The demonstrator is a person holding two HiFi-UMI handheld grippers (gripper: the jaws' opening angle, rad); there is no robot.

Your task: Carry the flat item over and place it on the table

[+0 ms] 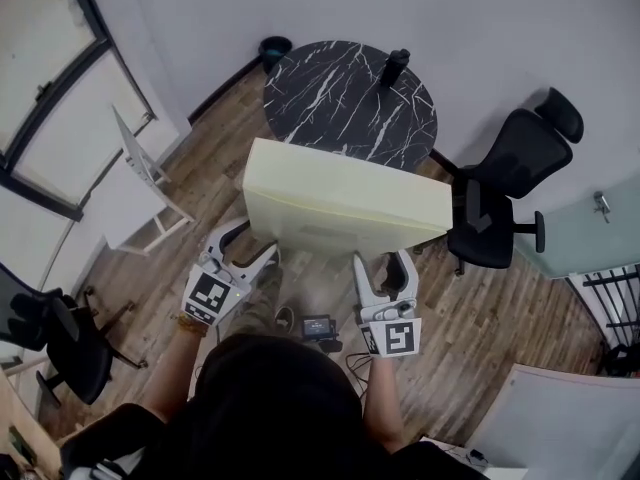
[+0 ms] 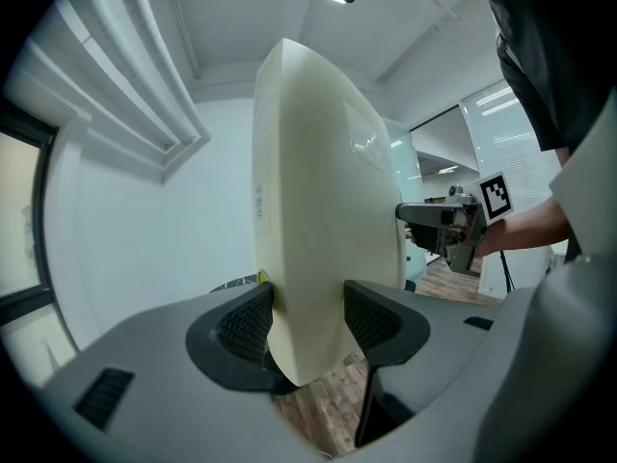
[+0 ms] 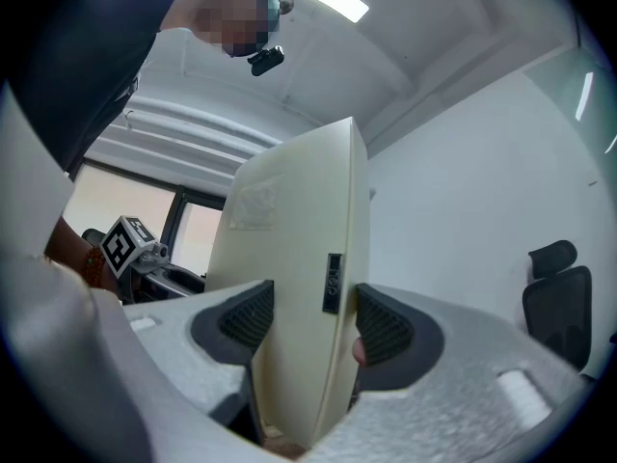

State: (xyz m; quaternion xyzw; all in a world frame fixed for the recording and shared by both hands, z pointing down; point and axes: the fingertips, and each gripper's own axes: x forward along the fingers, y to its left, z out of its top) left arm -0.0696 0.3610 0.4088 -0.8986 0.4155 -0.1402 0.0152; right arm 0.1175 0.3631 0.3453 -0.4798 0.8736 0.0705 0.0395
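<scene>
A flat cream-coloured slab hangs level in the air, held by its near edge in front of the round black marble table. My left gripper is shut on the slab's near-left corner, my right gripper on its near-right part. In the left gripper view the slab stands edge-on between the dark pads. The right gripper view shows the slab clamped between both pads, with a small dark label on its edge.
A dark bottle stands on the table's far right. A black office chair sits to the right, a white folding stand to the left, another black chair at lower left. A small device lies on the wood floor.
</scene>
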